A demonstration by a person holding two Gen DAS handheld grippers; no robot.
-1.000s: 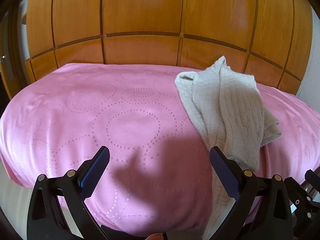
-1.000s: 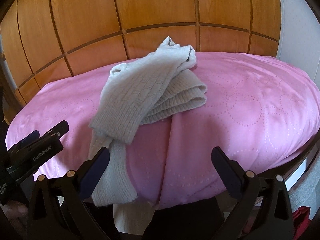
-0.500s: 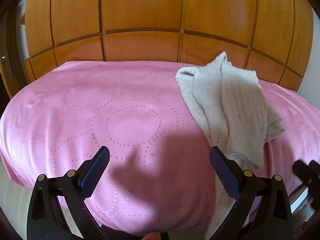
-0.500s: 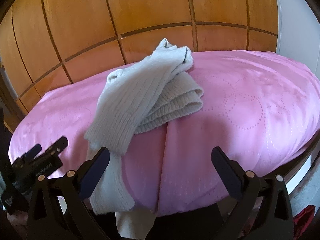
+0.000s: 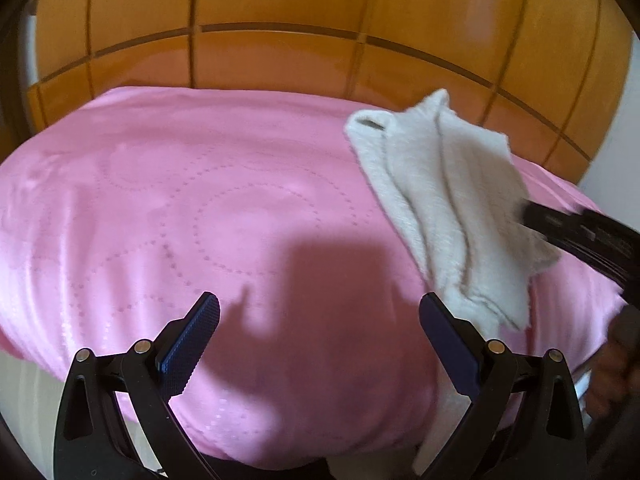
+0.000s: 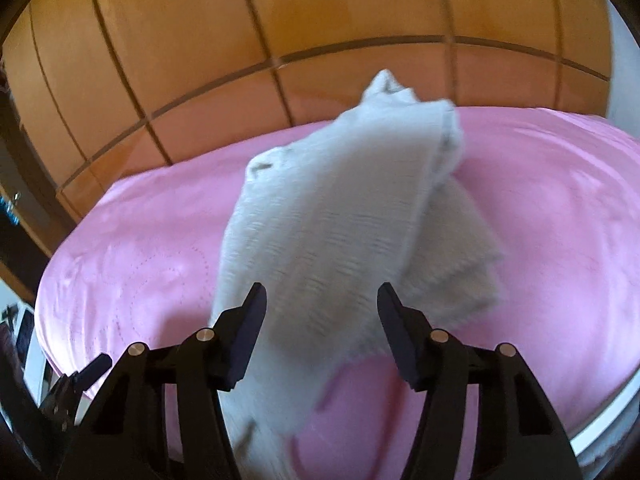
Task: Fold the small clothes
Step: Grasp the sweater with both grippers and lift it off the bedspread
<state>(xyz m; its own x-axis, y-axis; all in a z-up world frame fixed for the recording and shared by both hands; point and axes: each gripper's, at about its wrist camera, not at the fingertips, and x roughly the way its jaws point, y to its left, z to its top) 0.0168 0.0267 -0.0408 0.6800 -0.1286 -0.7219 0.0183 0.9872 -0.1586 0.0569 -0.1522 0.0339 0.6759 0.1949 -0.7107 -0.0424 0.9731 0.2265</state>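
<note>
A cream knitted garment point(image 5: 444, 204) lies crumpled on the right side of the pink-covered surface point(image 5: 200, 208), one end hanging over the near edge. My left gripper point(image 5: 320, 332) is open and empty above bare pink cloth, left of the garment. My right gripper point(image 6: 320, 316) is open with its jaws on either side of the garment's point(image 6: 332, 224) near part, not closed on it. It also shows in the left wrist view point(image 5: 580, 236) at the garment's right edge.
The pink cover point(image 6: 540, 208) has a dotted circle pattern and drops off at the near edge. An orange wooden panelled wall point(image 5: 320, 20) stands right behind it. A white wall point(image 6: 624, 60) shows at the far right.
My right gripper has moved forward over the garment and its jaws have narrowed around it. My left gripper has moved slightly closer to the surface.
</note>
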